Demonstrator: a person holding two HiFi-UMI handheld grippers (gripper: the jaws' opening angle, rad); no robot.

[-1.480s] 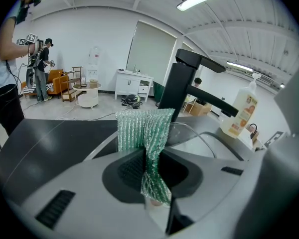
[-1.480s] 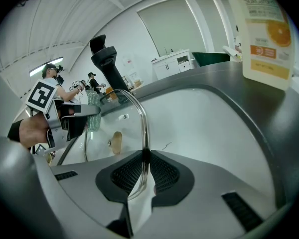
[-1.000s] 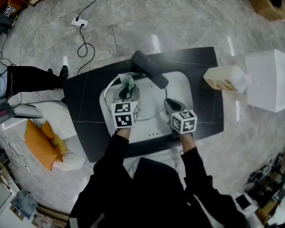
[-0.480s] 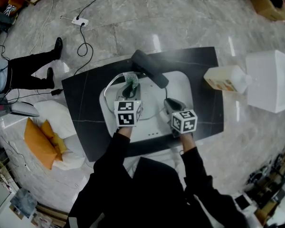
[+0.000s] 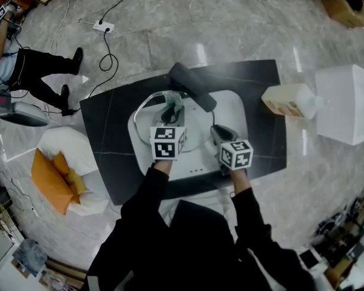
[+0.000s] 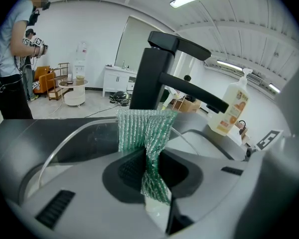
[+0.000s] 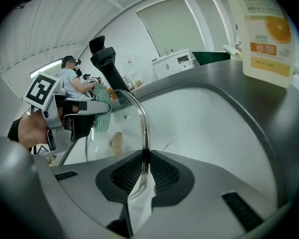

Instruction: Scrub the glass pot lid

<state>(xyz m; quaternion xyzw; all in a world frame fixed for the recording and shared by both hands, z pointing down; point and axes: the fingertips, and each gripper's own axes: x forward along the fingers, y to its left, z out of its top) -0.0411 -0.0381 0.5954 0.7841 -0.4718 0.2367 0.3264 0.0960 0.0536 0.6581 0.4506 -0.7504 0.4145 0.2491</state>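
Note:
The glass pot lid (image 5: 143,111) stands on edge in the white sink (image 5: 233,111). My right gripper (image 5: 215,133) is shut on its metal rim (image 7: 141,123), which runs up between the jaws in the right gripper view. My left gripper (image 5: 170,113) is shut on a green mesh scrubber (image 5: 173,100); the scrubber (image 6: 145,128) sticks up from between the jaws, just in front of the lid's rim (image 6: 70,138). In the right gripper view the left gripper (image 7: 77,119) holds the scrubber (image 7: 102,114) against the lid's far side.
A black faucet (image 5: 191,86) reaches over the sink's back edge, close above the scrubber. An orange-label soap bottle (image 5: 288,100) lies on the black table at the right, a white box (image 5: 346,102) beyond it. A person (image 5: 30,71) stands on the floor at the far left.
My left gripper has slid the scrubber a little to the right and away along the lid. The right gripper has held still. The person at the left has walked further off.

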